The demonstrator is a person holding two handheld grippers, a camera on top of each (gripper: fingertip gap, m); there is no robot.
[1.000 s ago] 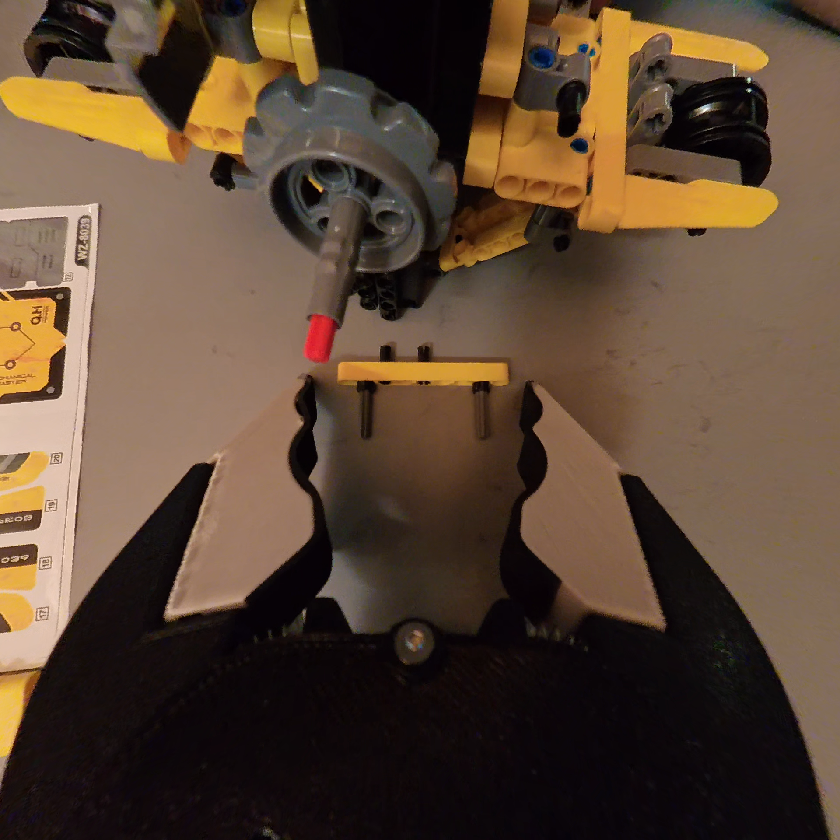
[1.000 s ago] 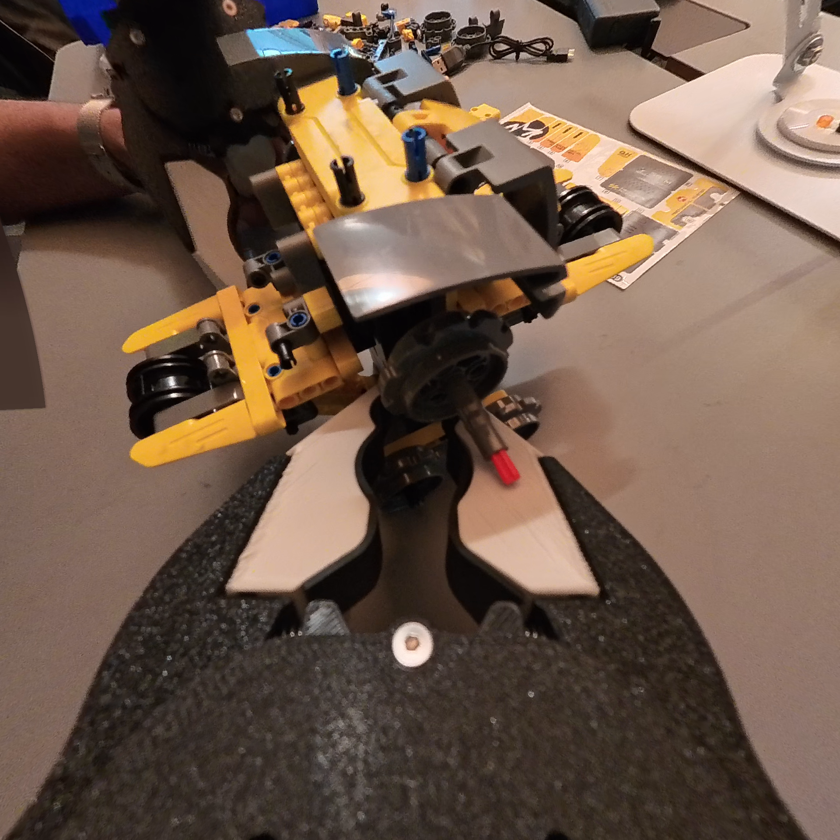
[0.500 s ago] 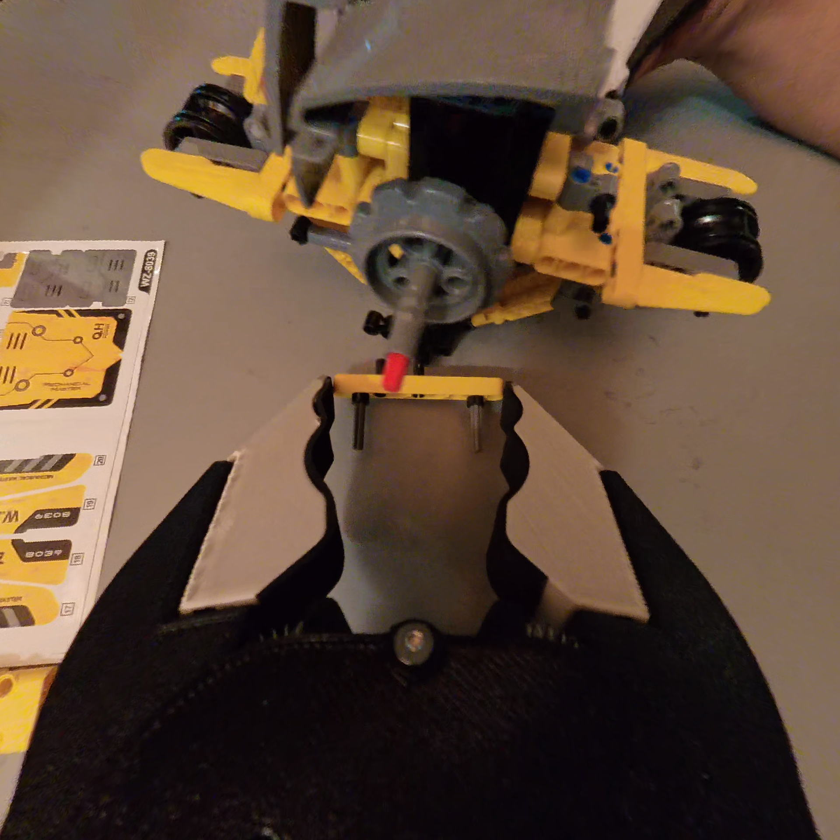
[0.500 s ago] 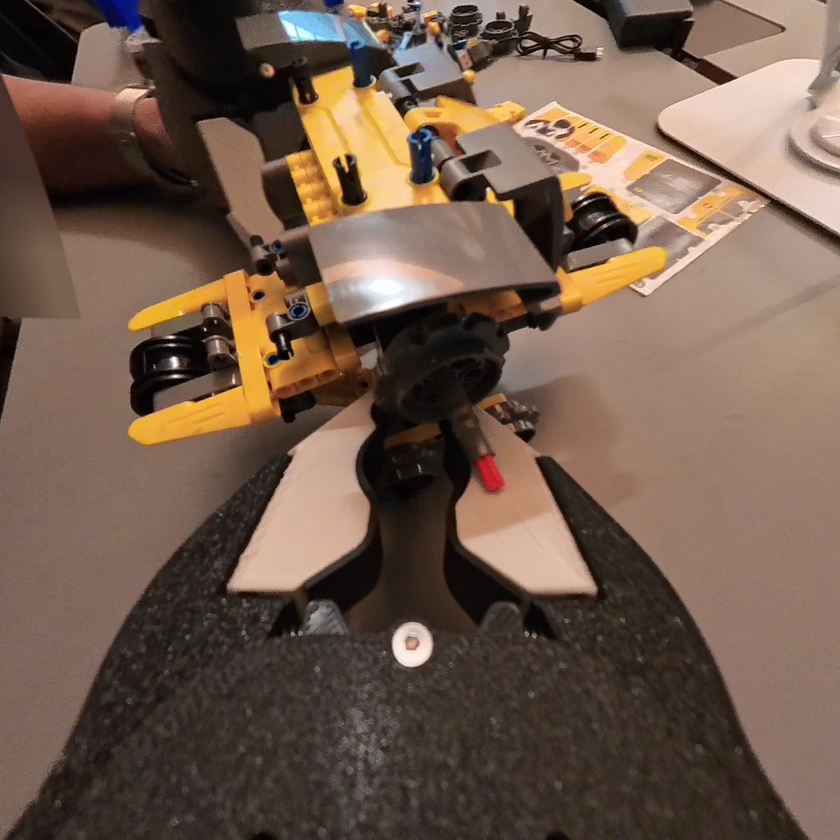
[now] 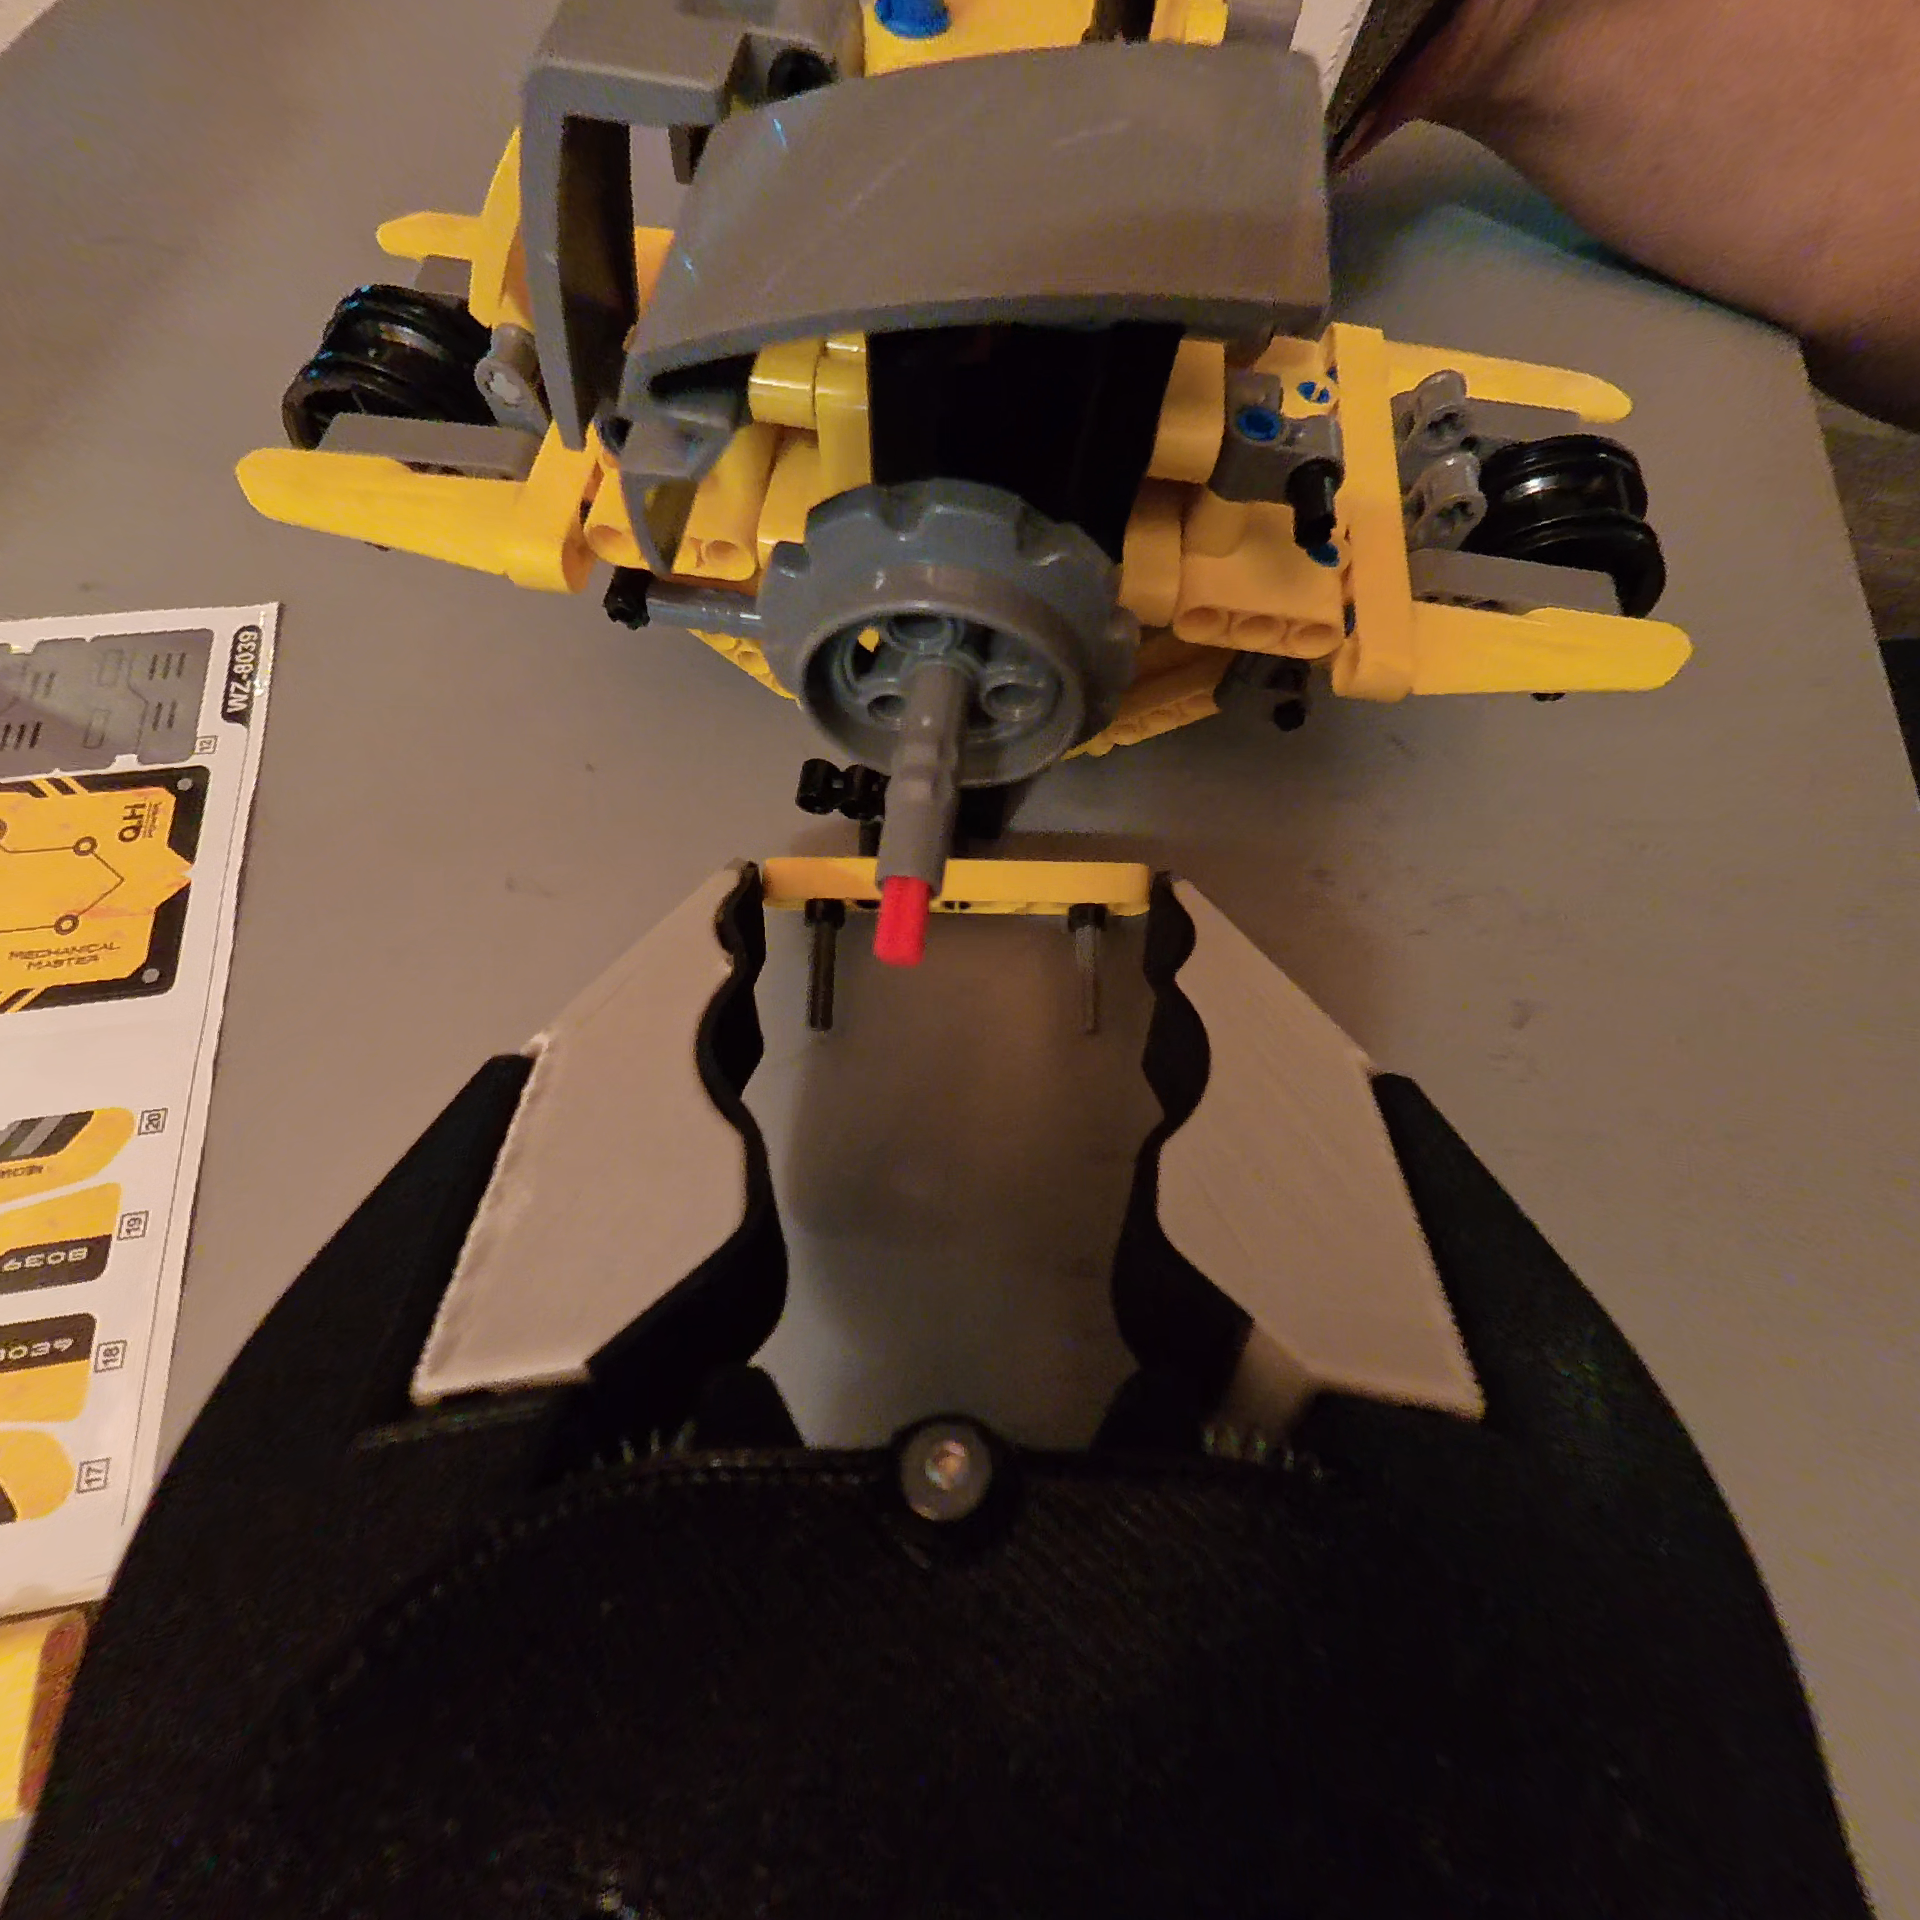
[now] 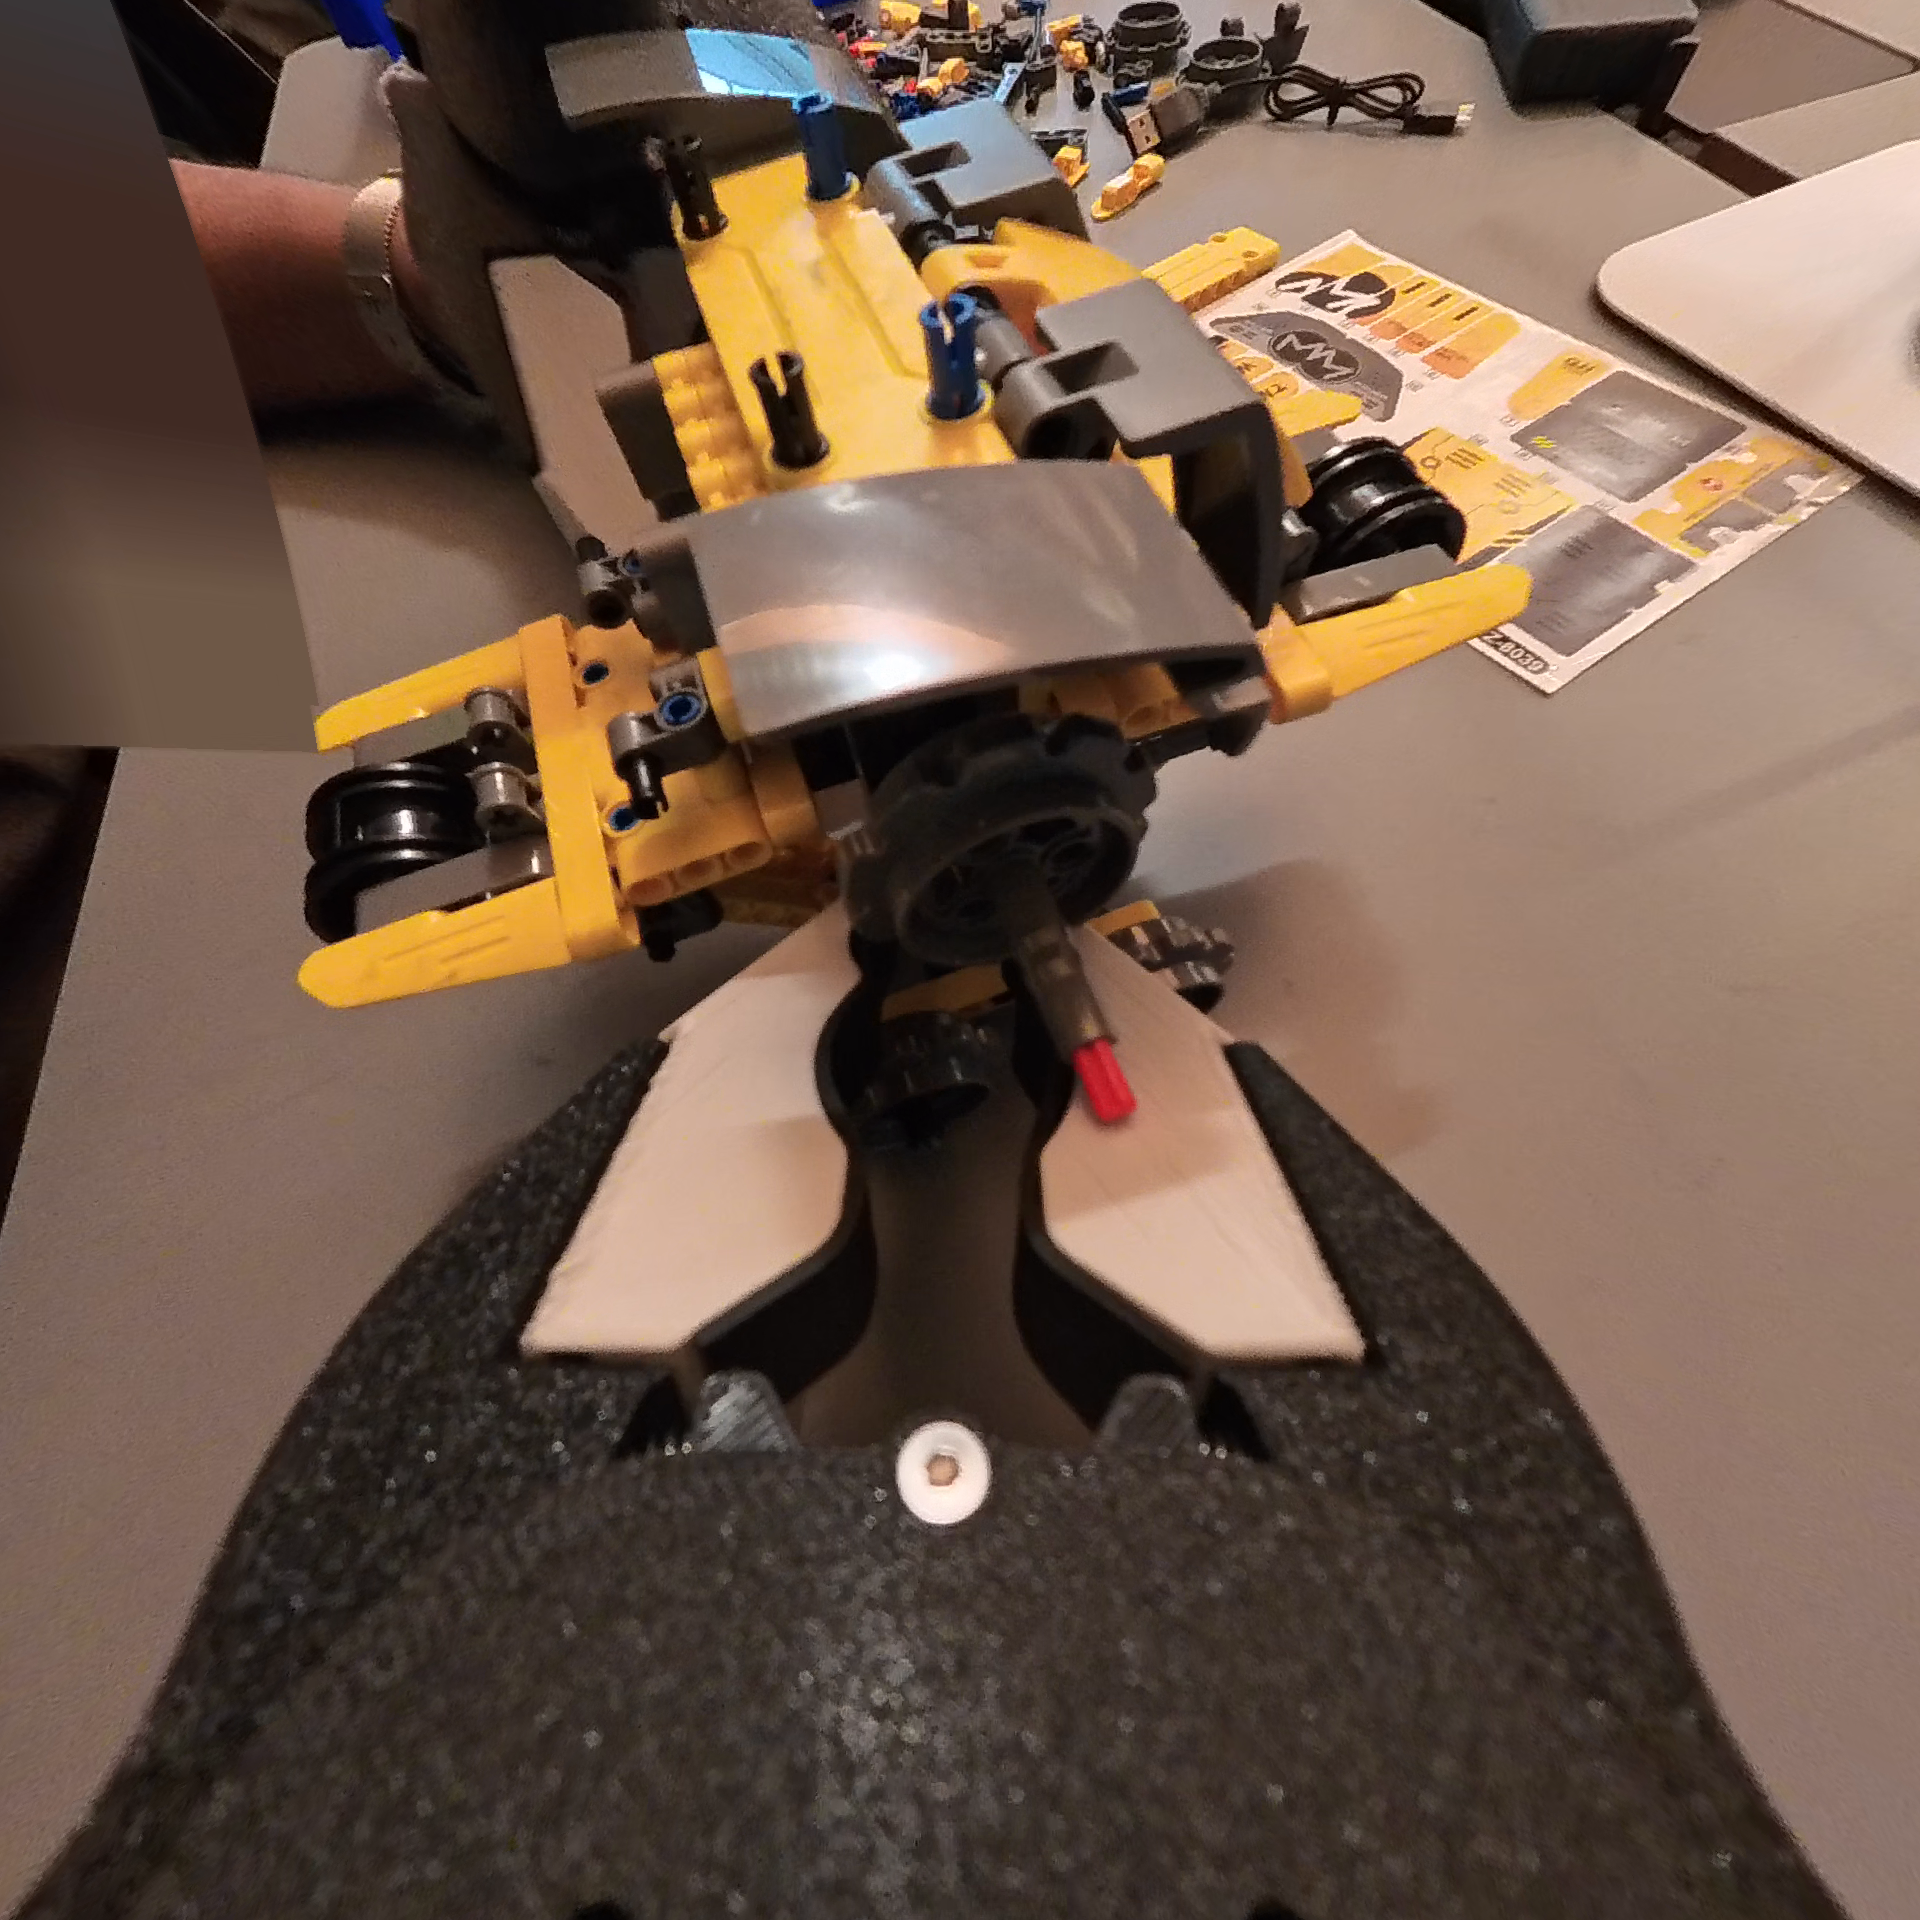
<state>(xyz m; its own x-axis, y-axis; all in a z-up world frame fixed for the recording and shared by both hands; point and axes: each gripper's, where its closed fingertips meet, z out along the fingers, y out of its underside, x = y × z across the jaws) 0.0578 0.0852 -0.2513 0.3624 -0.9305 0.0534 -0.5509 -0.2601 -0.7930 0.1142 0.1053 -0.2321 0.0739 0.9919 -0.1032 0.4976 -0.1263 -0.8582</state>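
Observation:
A yellow and grey brick-built vehicle lies on the grey table. A grey notched wheel at its near end carries a grey axle with a red tip. My left gripper is shut on a short yellow beam with black pins, just below that red tip. In the right wrist view my right gripper is shut on a black round part under the vehicle, beneath its dark wheel. Another dark gripper and a person's wrist sit at the vehicle's far end.
A sticker sheet lies left of my left gripper; it also shows in the right wrist view. Loose small parts and a black cable lie at the table's far side. A pale flat base stands far right. A forearm reaches in.
My left gripper has closed on the yellow beam, which lay free between its open fingers. The beam now sits under the red axle tip. The right gripper keeps its hold.

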